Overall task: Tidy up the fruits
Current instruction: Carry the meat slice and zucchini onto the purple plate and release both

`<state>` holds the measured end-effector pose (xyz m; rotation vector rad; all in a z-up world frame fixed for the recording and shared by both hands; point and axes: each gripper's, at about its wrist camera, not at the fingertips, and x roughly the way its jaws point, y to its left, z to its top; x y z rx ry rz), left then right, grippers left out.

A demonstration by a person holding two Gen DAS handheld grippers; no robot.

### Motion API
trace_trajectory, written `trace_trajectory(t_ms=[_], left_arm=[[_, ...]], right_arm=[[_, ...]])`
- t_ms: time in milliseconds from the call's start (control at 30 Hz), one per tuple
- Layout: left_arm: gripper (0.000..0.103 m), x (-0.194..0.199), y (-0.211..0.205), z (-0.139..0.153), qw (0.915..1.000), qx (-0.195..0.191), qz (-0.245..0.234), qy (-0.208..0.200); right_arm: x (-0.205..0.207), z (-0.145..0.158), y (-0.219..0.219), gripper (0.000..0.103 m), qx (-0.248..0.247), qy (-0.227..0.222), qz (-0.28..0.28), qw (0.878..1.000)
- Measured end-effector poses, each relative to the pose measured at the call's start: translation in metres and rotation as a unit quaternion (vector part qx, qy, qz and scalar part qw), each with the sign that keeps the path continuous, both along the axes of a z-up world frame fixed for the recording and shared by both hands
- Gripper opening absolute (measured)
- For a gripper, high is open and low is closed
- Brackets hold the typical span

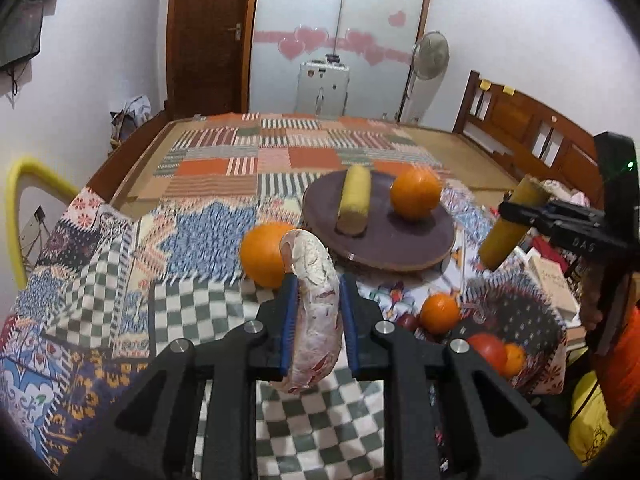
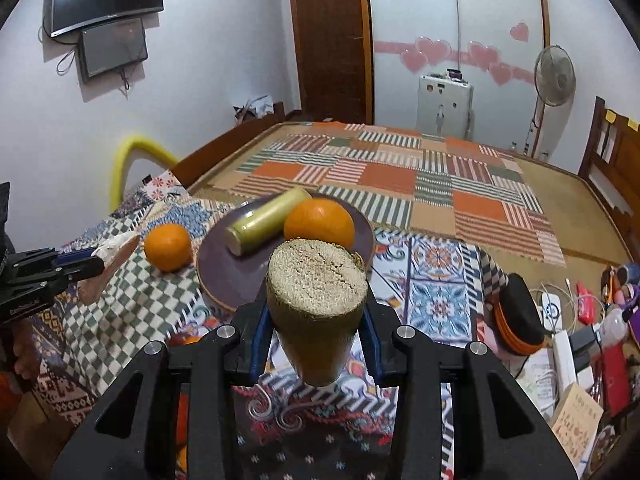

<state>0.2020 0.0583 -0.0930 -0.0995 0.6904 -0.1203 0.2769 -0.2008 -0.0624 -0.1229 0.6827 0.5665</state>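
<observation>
Left claw (image 1: 318, 320) clenched on a pale, mottled pink-and-white curved slice of fruit (image 1: 314, 304), held edge-on between the blue pads at lower centre of my left wrist view. Slice is off the cloth.

Working left to right in that view: yellow foam-padded chair back (image 1: 16, 208) at the left edge; patchwork cloth with green-and-white checks (image 1: 192, 312) below it. A large orange (image 1: 264, 254) sits on the cloth just behind the slice, left of centre. Centre frame, a round dark purple plate (image 1: 384, 246) carries a short yellow-green cut stalk (image 1: 354, 200) lying on its side and a second orange (image 1: 416, 193), the two apart. Lower right, a smaller orange (image 1: 439, 313) and a red fruit (image 1: 488, 350) on dark patterned cloth. At the right edge, the right claw (image 1: 520, 210) grips a thick yellow-brown cut cane segment (image 1: 510, 226), tilted.

From my right wrist view, the right claw (image 2: 316, 340) is clamped on the cane segment (image 2: 318, 304), fibrous cut end facing the lens, centre frame, above the cloth and in front of the plate (image 2: 224, 276). Left claw (image 2: 78, 266) shows at the left edge with the slice (image 2: 114, 256). Clutter of cables and boxes (image 2: 568, 336) at lower right.
</observation>
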Motion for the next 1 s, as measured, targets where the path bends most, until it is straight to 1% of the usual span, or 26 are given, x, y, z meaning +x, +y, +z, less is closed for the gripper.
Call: trace_trajectory(t_ms=[167, 367, 467, 667, 833, 1000], left_arm=[[0.02, 0.02, -0.009, 0.013, 0.9998, 0.0, -0.004, -0.021], [0.02, 0.053, -0.019, 0.018, 0.9994, 0.011, -0.003, -0.031], [0.02, 0.071, -0.021, 0.015, 0.9997, 0.0, -0.006, -0.026], [0.02, 0.106, -0.026, 0.006, 0.9998, 0.001, -0.008, -0.016], [0.02, 0.131, -0.024, -0.007, 0.9999, -0.012, -0.005, 0.004], [0.02, 0.148, -0.024, -0.017, 0.9993, -0.031, -0.004, 0.02]], right_arm=[[0.012, 0.002, 0.012, 0.035, 0.005, 0.006, 0.009, 1.0], [0.021, 0.001, 0.03, 0.035, -0.006, 0.008, 0.024, 1.0], [0.028, 0.0, 0.04, 0.035, -0.018, 0.009, 0.033, 0.999], [0.04, -0.004, 0.057, 0.035, -0.036, 0.012, 0.046, 0.998], [0.051, -0.006, 0.068, 0.035, -0.045, 0.014, 0.054, 0.997], [0.064, -0.013, 0.076, 0.035, -0.045, 0.035, 0.054, 0.997]])
